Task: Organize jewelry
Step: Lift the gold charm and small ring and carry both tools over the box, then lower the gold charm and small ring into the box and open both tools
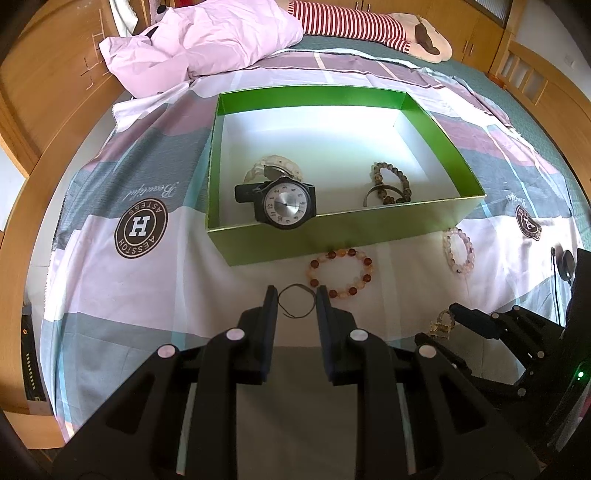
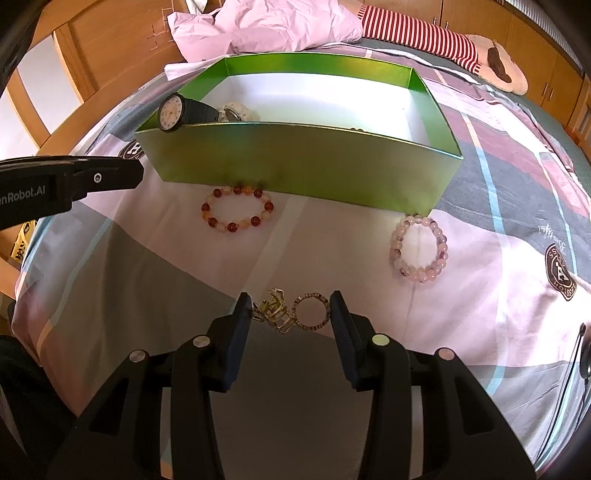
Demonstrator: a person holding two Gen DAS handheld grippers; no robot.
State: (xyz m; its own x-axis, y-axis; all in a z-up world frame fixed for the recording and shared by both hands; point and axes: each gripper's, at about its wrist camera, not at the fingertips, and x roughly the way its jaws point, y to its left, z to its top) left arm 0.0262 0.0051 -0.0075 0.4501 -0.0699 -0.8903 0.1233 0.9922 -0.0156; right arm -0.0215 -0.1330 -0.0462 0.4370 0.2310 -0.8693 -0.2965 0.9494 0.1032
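Note:
A green box (image 1: 332, 236) (image 2: 303, 166) sits on the bedspread and holds a black watch (image 1: 286, 206) (image 2: 173, 112), a pale bracelet (image 1: 275, 166) and a brown bead bracelet (image 1: 391, 182). On the cover lie a red-orange bead bracelet (image 1: 341, 272) (image 2: 237, 210), a pink bead bracelet (image 1: 459, 249) (image 2: 419, 249), a thin dark ring (image 1: 296, 301) and a gold ornament with a ring (image 2: 291, 312). My left gripper (image 1: 296, 295) is open around the thin ring. My right gripper (image 2: 290, 306) is open around the gold ornament.
A pink pillow (image 1: 207, 40) and a striped plush toy (image 1: 369, 26) lie at the head of the bed. Wooden bed frame (image 1: 44, 177) curves along the left. The right gripper's body (image 1: 498, 325) shows at lower right in the left wrist view.

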